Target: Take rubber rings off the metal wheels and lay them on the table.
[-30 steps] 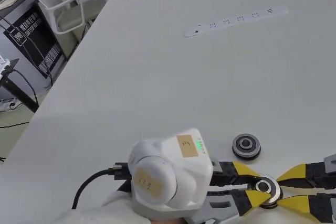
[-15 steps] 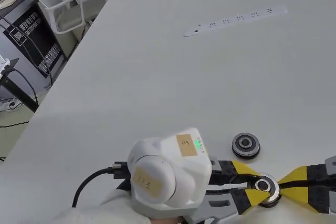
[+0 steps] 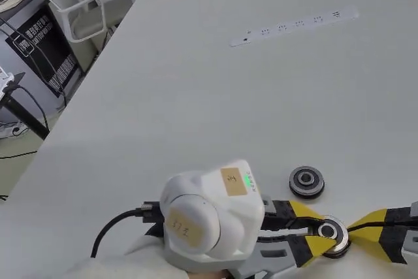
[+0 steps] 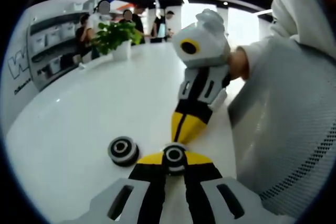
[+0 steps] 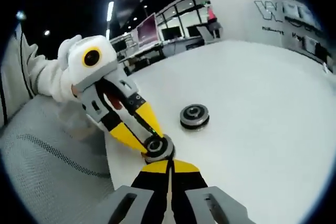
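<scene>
A metal wheel (image 3: 330, 232) with a black rubber ring sits low over the white table (image 3: 215, 109), and my left gripper (image 3: 319, 234) is shut on it from the left. In the left gripper view the wheel (image 4: 174, 156) lies between the yellow jaw tips. My right gripper (image 3: 353, 230) comes in from the right with its jaws shut at the wheel's rim, pinching the ring's edge (image 5: 167, 157). A second ringed wheel (image 3: 306, 181) lies flat on the table just beyond, untouched; it is also in both gripper views (image 4: 123, 150) (image 5: 195, 115).
A white power strip (image 3: 294, 25) lies far back on the table. The table's left edge (image 3: 85, 89) drops to a floor with cables, a white rack (image 3: 72, 4) and a dark stand. A potted plant (image 4: 115, 38) stands at the far end.
My right gripper's jaws, open around the wheel's rim a second ago, have closed together on it. The left gripper and both wheels have stayed put.
</scene>
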Available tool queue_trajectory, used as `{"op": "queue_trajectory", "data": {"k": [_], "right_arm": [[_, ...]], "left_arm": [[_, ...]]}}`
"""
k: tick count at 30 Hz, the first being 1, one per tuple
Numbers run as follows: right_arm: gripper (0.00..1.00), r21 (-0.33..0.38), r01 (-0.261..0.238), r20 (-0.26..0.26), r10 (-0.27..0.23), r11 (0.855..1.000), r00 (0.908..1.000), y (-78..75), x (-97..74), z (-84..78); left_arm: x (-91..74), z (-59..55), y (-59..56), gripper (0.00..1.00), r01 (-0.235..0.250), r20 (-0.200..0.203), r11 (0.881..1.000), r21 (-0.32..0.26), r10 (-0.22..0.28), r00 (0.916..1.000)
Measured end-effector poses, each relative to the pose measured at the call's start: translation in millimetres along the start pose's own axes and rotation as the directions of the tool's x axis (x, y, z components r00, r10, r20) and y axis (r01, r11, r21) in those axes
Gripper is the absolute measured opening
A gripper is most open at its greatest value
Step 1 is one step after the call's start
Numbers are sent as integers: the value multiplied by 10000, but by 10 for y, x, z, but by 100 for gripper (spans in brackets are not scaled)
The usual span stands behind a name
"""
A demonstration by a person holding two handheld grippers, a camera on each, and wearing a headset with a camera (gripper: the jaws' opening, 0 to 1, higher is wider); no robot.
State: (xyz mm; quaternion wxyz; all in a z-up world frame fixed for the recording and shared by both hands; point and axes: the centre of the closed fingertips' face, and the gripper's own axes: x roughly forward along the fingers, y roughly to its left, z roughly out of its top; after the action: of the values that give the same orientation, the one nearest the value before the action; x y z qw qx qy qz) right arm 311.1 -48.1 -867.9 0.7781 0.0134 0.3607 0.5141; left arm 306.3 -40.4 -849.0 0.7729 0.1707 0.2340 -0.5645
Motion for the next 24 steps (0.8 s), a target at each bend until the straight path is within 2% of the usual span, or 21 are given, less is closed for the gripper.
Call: {"op": "queue_trajectory", "data": {"k": [2,5,6,7,10,11,12,13,19,20,21,22,23,24], "right_arm": [[0,1021,-74,204,54,9947,9998,-3,-9,4],[0,2339,-459,729,295,9712,9969,-7,-27,9],[0,2853,-646,877,411,9563,9953,-3,-37,13],[0,3097,-744,967,465,9479,9942,2,-46,15],[0,3589,-1052,1330,607,9274,9893,6,-70,44],[0,3634,-1053,1444,557,9256,9879,-5,-80,55],[0,3931,-1265,1522,713,9108,9858,19,-84,65],[0,3909,-1347,1532,799,9105,9850,26,-88,58],[0,4387,-1501,1719,812,8860,9818,28,-81,53],[0,4398,-1491,1710,804,8856,9820,29,-79,51],[0,4283,-1390,1683,724,8929,9831,27,-74,45],[0,3969,-1146,1575,554,9107,9860,9,-66,33],[0,3194,-744,1292,343,9447,9910,2,-58,14],[0,2544,-476,1130,191,9659,9934,8,-50,14]], "left_arm": [[-1,-1,-1,13,8,2,10000,7,-8,10000],[-2,-2,-1,13,1,0,10000,18,-1,10000],[-2,-2,-1,13,2,0,10000,22,-2,10000],[-3,-2,-1,13,3,2,10000,19,-3,10000],[-4,-2,-2,13,4,7,10000,19,-4,10000],[-4,-3,-2,13,6,8,10000,20,-6,10000],[-4,-3,-2,13,4,12,10000,15,-4,10000],[-4,-4,-2,13,5,15,10000,18,-5,10000],[-5,-3,-3,13,-5,15,10000,16,5,10000],[-5,-2,-4,13,-10,17,10000,14,10,10000],[-4,-2,-4,13,-15,20,10000,12,15,10000],[-4,-1,-3,13,-24,19,10000,13,24,10000],[-3,-1,-3,13,-31,22,10000,7,30,10000],[-4,-1,-3,13,-32,24,10000,-1,32,10000]]}}
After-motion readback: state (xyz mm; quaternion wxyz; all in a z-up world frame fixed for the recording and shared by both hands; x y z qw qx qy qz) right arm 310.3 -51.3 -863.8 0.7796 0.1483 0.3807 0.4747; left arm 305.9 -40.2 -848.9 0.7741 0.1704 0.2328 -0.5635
